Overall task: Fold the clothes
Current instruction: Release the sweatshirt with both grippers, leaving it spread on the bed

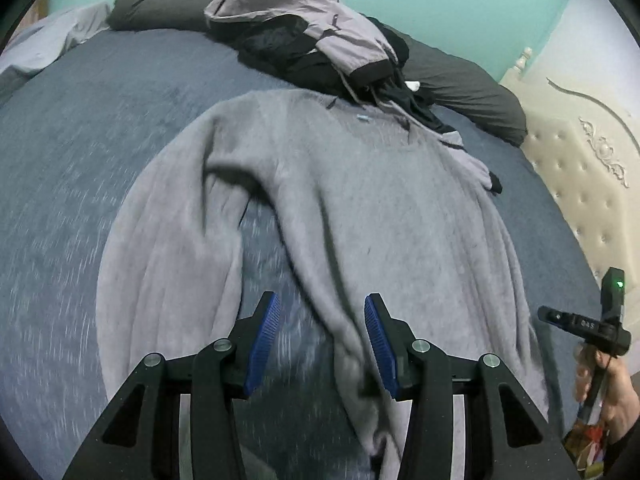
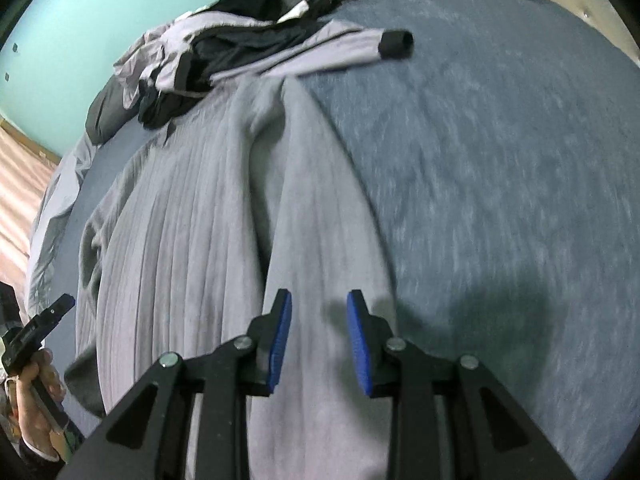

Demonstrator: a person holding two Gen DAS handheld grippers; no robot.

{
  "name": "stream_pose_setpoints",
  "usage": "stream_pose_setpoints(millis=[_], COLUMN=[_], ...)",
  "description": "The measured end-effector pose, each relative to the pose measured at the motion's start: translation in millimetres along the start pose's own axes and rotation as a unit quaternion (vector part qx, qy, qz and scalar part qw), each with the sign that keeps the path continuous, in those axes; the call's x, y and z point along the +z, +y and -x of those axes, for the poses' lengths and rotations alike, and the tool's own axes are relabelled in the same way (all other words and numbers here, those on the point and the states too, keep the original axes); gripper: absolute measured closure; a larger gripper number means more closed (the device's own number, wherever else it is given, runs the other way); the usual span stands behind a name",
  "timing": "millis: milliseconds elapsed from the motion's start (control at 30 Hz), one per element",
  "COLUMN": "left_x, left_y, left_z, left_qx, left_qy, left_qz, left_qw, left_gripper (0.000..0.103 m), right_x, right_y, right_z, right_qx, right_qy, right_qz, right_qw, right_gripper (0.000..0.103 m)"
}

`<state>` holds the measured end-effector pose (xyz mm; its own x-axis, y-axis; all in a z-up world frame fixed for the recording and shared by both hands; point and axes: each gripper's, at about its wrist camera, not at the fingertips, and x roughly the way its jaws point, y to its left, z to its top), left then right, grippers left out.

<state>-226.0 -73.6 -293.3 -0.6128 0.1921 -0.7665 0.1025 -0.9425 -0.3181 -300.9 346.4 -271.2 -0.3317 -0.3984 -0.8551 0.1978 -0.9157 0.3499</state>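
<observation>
Nearest the left camera, the left gripper (image 1: 320,344) hangs over the bed with its jaws apart. A drooping fold of the grey sweater (image 1: 360,208) runs up between the blue pads (image 1: 262,344), close against the right-hand one, but the blur leaves it unclear whether that pad touches it; nothing looks pinched. At the right edge of that view a hand (image 1: 608,384) holds the other tool.

In the right camera, the right gripper (image 2: 319,340) stands narrowly open above the sweater (image 2: 192,240). Cloth lies under the gap, and the pads (image 2: 280,344) are not pressed on it. The person's left hand (image 2: 36,396) shows at the lower left edge.

The sweater itself lies spread on the blue bedspread (image 1: 80,160), collar end away from the person. One sleeve (image 1: 168,240) lies loose to the left, apart from the body, with bare bedspread between them. The body is ridged and rumpled, not smoothed flat. No clean fold edge can be seen, so the folding of this piece appears to be at its start: laid out, with sleeves and body yet to be turned in.

Farther off, a heap of clothes (image 1: 304,40) in lilac and black sits near the dark pillows (image 1: 168,4), one lilac sleeve with a black cuff (image 2: 396,44) trailing onto the bedspread. That heap looks wholly unfolded, and no finished stack is in sight, so most of the work seems to remain.
</observation>
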Motion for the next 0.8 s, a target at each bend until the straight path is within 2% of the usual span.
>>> stream_pose_setpoints(millis=[100, 167, 233, 433, 733, 800], left_x=[-20, -32, -41, -55, -60, -62], left_y=[0, -1, 0, 2, 5, 8], left_z=[4, 4, 4, 9, 8, 9], left_qx=[0.006, 0.007, 0.002, 0.001, 0.0, 0.011], left_qy=[-0.003, -0.005, -0.004, -0.017, -0.028, -0.031], left_qz=[0.0, 0.001, 0.004, 0.001, -0.007, -0.011], left_qw=[1.0, 1.0, 1.0, 0.9998, 0.9996, 0.9994], left_gripper=[0.055, 0.055, 0.055, 0.055, 0.055, 0.055], right_x=[-19, -29, -38, -50, -65, -66], right_y=[10, 13, 17, 22, 36, 36], right_z=[-1, -1, -1, 0, -20, -21], right_qx=[-0.001, -0.001, -0.001, -0.02, -0.03, -0.028], right_qy=[0.013, 0.019, 0.025, 0.036, 0.062, 0.062], right_qz=[0.014, 0.017, 0.019, 0.034, 0.057, 0.061], right_qw=[1.0, 1.0, 0.999, 0.999, 0.996, 0.996], right_gripper=[0.071, 0.055, 0.051, 0.051, 0.052, 0.063])
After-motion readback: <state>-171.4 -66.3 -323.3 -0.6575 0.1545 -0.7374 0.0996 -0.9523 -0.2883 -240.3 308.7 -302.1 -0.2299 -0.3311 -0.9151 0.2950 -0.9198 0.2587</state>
